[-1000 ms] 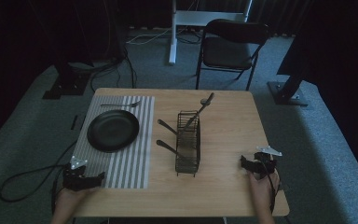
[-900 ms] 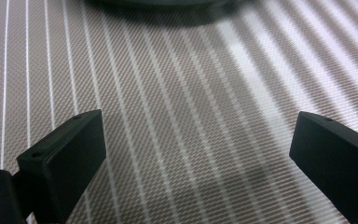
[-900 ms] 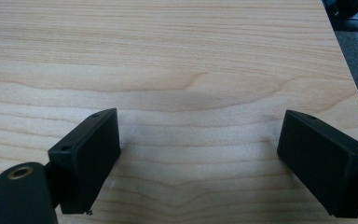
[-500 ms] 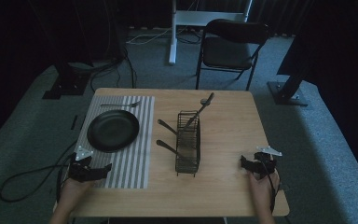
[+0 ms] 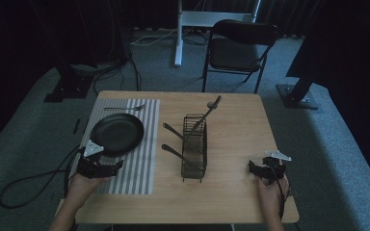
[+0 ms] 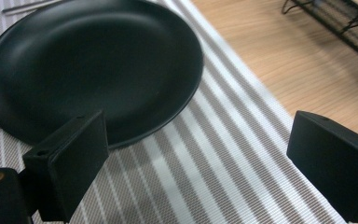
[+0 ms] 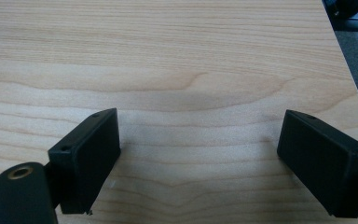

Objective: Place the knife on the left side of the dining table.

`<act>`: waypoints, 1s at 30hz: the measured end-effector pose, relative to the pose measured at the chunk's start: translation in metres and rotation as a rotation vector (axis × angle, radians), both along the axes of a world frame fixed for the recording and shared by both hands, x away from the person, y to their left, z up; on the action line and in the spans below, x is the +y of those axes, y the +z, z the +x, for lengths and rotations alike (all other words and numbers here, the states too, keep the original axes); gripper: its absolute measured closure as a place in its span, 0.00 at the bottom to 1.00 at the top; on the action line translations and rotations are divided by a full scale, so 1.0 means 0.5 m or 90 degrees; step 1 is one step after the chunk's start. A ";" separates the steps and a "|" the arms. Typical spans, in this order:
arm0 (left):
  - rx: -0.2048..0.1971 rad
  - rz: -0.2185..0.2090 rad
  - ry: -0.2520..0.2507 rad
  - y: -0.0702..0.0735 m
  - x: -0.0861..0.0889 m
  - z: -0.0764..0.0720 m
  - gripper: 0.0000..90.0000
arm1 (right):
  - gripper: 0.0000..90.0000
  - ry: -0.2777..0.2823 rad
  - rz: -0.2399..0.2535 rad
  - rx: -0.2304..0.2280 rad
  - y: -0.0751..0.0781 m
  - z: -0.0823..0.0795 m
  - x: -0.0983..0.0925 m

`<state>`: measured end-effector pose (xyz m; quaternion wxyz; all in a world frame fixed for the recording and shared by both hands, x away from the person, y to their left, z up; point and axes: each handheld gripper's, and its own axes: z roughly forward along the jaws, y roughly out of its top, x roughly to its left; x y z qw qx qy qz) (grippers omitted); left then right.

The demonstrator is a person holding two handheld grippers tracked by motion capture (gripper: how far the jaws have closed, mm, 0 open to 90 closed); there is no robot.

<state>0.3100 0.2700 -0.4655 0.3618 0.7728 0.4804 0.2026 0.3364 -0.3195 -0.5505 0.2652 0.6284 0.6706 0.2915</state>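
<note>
**Black plate at the left gripper: take it by the near rim**

Left gripper (image 5: 107, 166) sits over the near end of the striped placemat (image 5: 139, 163), jaws spread wide and empty. From the left gripper view, the black plate (image 6: 93, 65) lies just ahead of the jaws, its near rim close to the left-hand pad (image 6: 77, 154) but not yet between them.

Plate: shallow, round, dark, with a smooth, slightly glossy face. Judged stiff and moderately light; likely slick on the pads, and breakable if it is ceramic. It lies flat on the mat, so only the raised rim offers a bite. Best hold looks like the near edge, one pad over and one under, gripped firmly because the far side will lever downward when lifted.

Right gripper (image 5: 265, 169) rests near the table's (image 5: 236, 192) near right corner, jaws wide apart over bare wood, nothing held.

Further out: wire cutlery rack (image 5: 194, 149) stands mid-table, well apart from the plate, with utensil handles (image 5: 173, 131) jutting left toward the mat; a swing rightward could clip them. Beyond the plate, a fork (image 5: 124, 108) lies across the mat's far end, just beside the far rim. Folding chair (image 5: 241, 48) stands past the table.
</note>
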 end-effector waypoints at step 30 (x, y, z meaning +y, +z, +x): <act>-0.048 -0.022 -0.112 0.131 -0.123 0.071 0.06 | 0.14 0.000 0.000 0.000 0.000 0.000 0.000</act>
